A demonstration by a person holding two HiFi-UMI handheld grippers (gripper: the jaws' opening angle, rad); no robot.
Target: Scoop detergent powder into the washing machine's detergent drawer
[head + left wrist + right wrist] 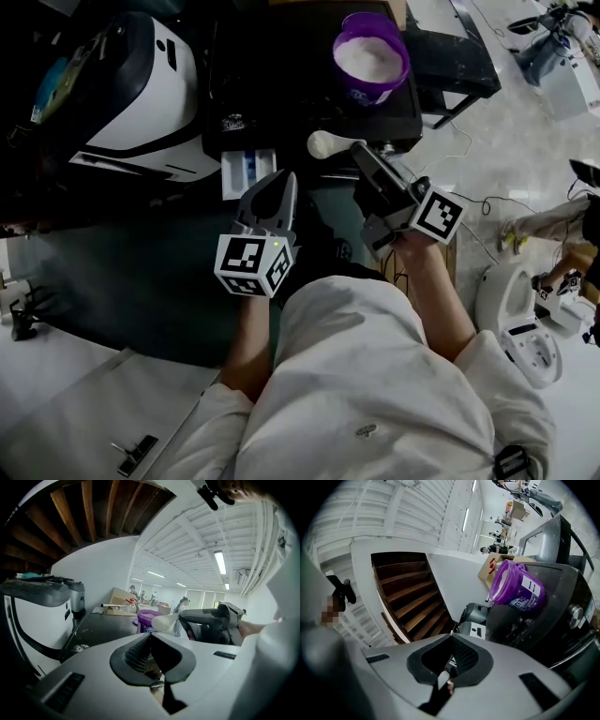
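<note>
A purple tub (pixel 370 56) of white detergent powder stands on the black washing machine's top (pixel 281 84); the tub (pixel 518 590) also shows in the right gripper view. The detergent drawer (pixel 246 173) is pulled out at the machine's front. My right gripper (pixel 364 155) is shut on the handle of a white scoop (pixel 326 144), whose bowl hovers at the machine's front edge, right of the drawer. The handle (pixel 443 679) shows between its jaws. My left gripper (pixel 272 192) is shut on nothing, just below the drawer. It looks towards the scoop (pixel 164 623).
A white and black appliance (pixel 141 84) stands left of the washing machine. A black table (pixel 455 47) is at the back right. Cables and a white device (pixel 525 328) lie on the floor at right, beside another person's legs (pixel 544 220).
</note>
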